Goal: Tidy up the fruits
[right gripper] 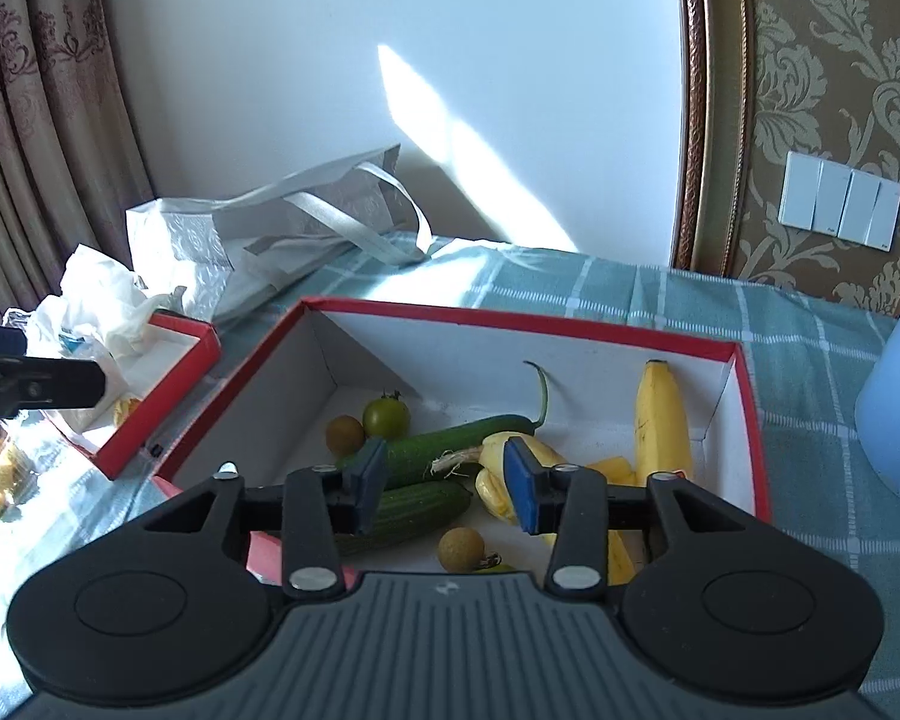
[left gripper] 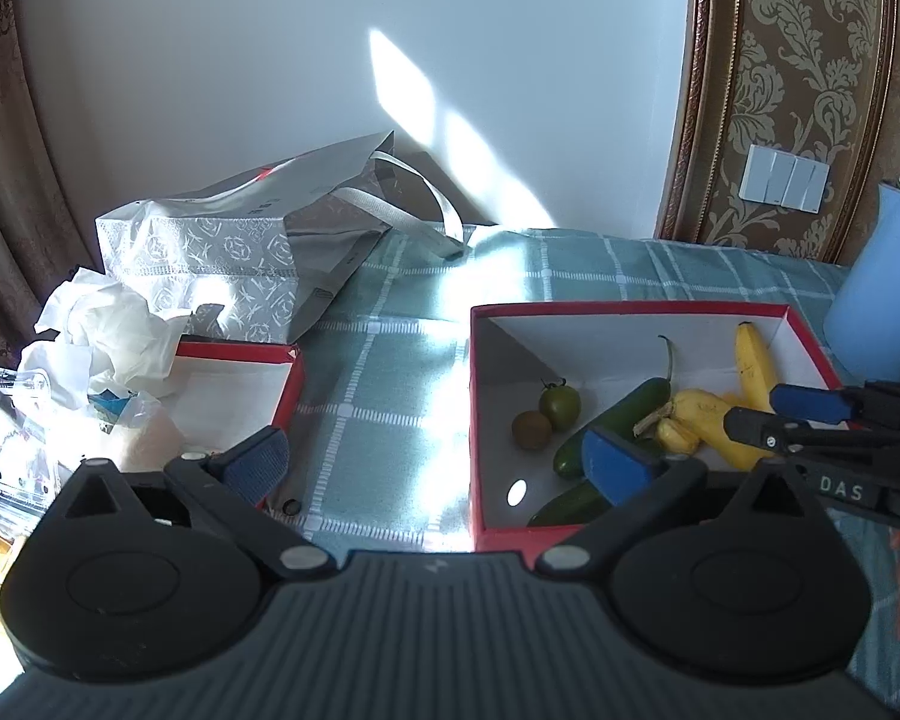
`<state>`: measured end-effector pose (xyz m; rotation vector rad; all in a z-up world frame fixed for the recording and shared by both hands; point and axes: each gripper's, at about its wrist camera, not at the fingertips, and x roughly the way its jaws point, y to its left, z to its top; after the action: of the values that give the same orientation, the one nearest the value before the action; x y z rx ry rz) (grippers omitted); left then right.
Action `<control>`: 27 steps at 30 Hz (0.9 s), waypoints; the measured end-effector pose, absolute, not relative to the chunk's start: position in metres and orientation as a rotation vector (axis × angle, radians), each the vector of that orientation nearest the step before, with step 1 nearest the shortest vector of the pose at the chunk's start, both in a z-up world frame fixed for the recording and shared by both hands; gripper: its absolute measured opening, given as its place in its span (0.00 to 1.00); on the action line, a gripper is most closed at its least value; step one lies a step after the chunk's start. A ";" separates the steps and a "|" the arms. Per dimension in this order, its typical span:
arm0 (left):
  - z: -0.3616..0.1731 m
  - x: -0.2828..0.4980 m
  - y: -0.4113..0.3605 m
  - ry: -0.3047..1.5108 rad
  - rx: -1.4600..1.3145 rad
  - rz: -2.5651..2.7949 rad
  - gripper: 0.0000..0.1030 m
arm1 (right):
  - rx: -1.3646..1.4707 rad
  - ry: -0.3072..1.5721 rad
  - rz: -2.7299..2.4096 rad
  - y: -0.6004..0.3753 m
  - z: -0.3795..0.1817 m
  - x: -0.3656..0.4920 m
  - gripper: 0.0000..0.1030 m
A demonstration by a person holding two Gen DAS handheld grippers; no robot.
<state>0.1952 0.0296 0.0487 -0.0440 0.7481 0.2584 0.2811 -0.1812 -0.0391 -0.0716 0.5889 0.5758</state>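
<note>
Your checked surface (right gripper: 660, 300) carries a large red box (right gripper: 510, 315) at centre frame, holding two cucumbers (right gripper: 450, 441), a banana (right gripper: 663, 420), a yellow fruit (right gripper: 498, 480), a green tomato (right gripper: 386, 415) and small brown fruits (right gripper: 461, 548). A shallower red tray (left gripper: 234, 384) lies at left, with more fruit loose beside it. Your right claw (right gripper: 447, 495) hovers over the box, partly open and empty: a deposit looks just finished. Your left claw (left gripper: 432, 459) stands fully spread, empty. The next move likely calls for fetching a left-side fruit.
</note>
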 end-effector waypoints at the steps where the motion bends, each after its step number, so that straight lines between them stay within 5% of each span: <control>1: 0.050 0.194 0.028 0.753 -0.052 0.259 1.00 | -0.070 0.574 0.581 -0.186 -0.033 0.273 0.51; 9: 0.053 0.177 0.007 0.791 -0.113 0.245 1.00 | -0.006 0.517 0.545 -0.244 -0.008 0.197 0.68; 27: 0.056 0.127 -0.047 0.783 -0.086 0.204 1.00 | -0.047 0.510 0.509 -0.296 -0.016 0.127 0.74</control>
<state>0.1269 -0.0468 0.0558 -0.0863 0.7834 0.2039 0.1270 -0.2957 -0.0165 -0.0475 0.5099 0.5088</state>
